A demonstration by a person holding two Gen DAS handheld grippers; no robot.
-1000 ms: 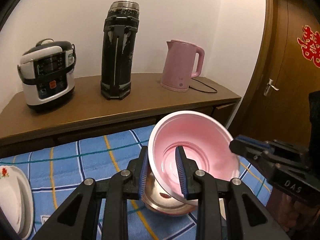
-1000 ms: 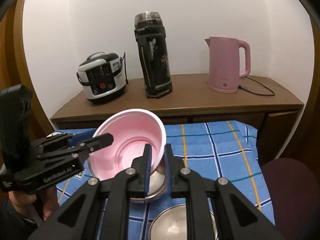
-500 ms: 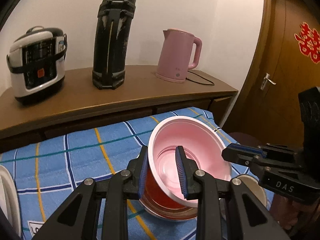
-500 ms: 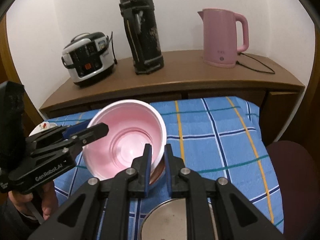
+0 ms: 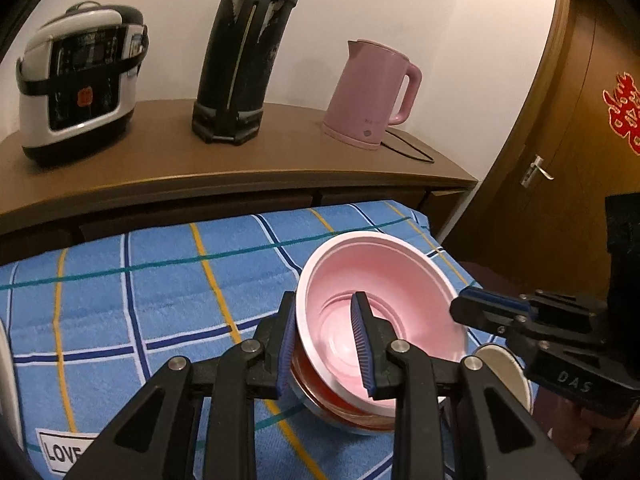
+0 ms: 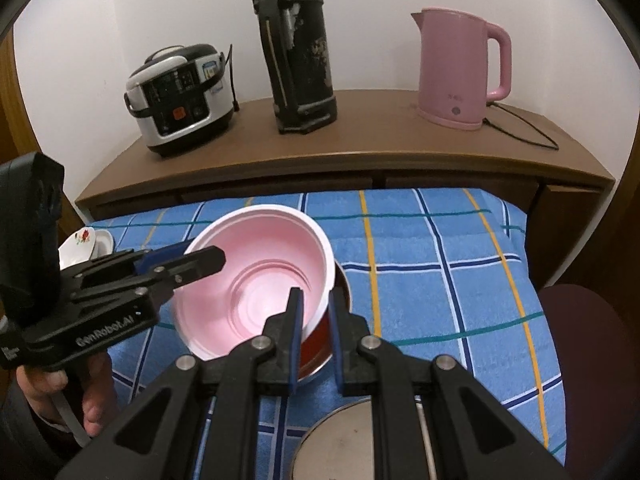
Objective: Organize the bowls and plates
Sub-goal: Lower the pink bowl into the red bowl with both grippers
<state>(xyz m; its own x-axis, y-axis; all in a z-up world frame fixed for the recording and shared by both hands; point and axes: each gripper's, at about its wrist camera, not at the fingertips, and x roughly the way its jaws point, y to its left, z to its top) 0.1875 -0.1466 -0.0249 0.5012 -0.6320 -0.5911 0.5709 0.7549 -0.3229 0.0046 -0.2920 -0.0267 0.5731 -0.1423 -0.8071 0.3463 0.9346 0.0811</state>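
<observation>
The pink bowl (image 5: 384, 300) is clamped at its rim by both tools. The left hand-held gripper (image 5: 326, 344) is closed on the bowl's near-left wall, one blue pad inside and one outside. The right hand-held gripper (image 6: 314, 336) is closed on the opposite rim, its fingers nearly together with only the thin wall between them. The bowl is held tilted and is seated in a red bowl (image 6: 316, 350) with a metal rim, which rests on the blue checked cloth (image 5: 140, 280) covering the surface. A metal dish (image 6: 352, 444) lies just below the right gripper, and a white floral plate (image 6: 84, 240) lies at the cloth's far-left edge.

Compared with a second ago, both grippers have come down and the pink bowl has been lowered with them: it was then held above the red bowl, and it is now nested in it. The grip of each tool is unchanged. The rice cooker (image 5: 80, 80), black flask (image 5: 244, 52) and pink kettle (image 5: 372, 96) on the wooden sideboard (image 5: 280, 160) sit higher in both views.

"GenRobot.AI" can be read on the left gripper's body in the right wrist view, "DAS" on the right gripper's body in the left wrist view, and "LOVE" on a label (image 5: 60, 450) sewn to the cloth. A red paper character (image 5: 624, 116) is fixed to the door; it is not read here.
</observation>
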